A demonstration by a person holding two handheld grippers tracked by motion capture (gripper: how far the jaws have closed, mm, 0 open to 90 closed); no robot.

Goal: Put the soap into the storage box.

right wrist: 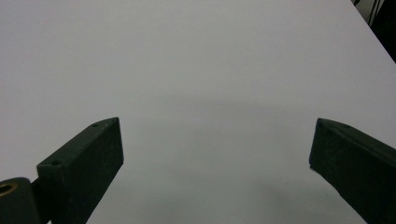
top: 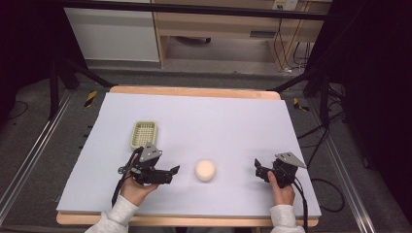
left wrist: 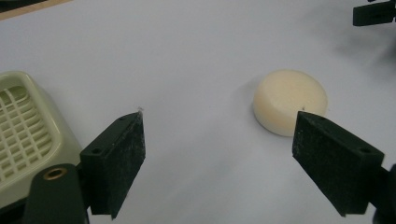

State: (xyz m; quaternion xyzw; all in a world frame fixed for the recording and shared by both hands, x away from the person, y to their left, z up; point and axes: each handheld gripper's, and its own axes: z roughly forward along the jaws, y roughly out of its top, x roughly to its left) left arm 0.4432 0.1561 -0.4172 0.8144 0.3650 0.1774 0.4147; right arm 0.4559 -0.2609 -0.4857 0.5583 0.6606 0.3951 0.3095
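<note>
From the high view I have the left gripper [top: 172,170] low over the pale lilac sheet covering the wooden table [top: 218,116], pointing toward the round cream foam puck [top: 205,170], which lies flat on the sheet between my two grippers, nearer the front edge than the back; the puck is just beyond the left gripper's tips and not touched by them. In the left gripper view [left wrist: 219,154] the jaws stand wide apart with nothing between them but bare sheet; the puck [left wrist: 289,100] sits ahead and toward the right-hand jaw, whose tip overlaps its near edge in the picture, though I cannot tell that they touch. The pale green plastic basket with a lattice floor [top: 144,134] rests on the sheet just behind the left gripper; in the left gripper view its rounded corner [left wrist: 32,121] shows beside the left-hand jaw. The right gripper [top: 259,167] hovers over the sheet well to the right of the puck, held in a hand with a light sleeve; in the right gripper view [right wrist: 217,154] its jaws are spread wide over plain sheet, holding nothing.
</note>
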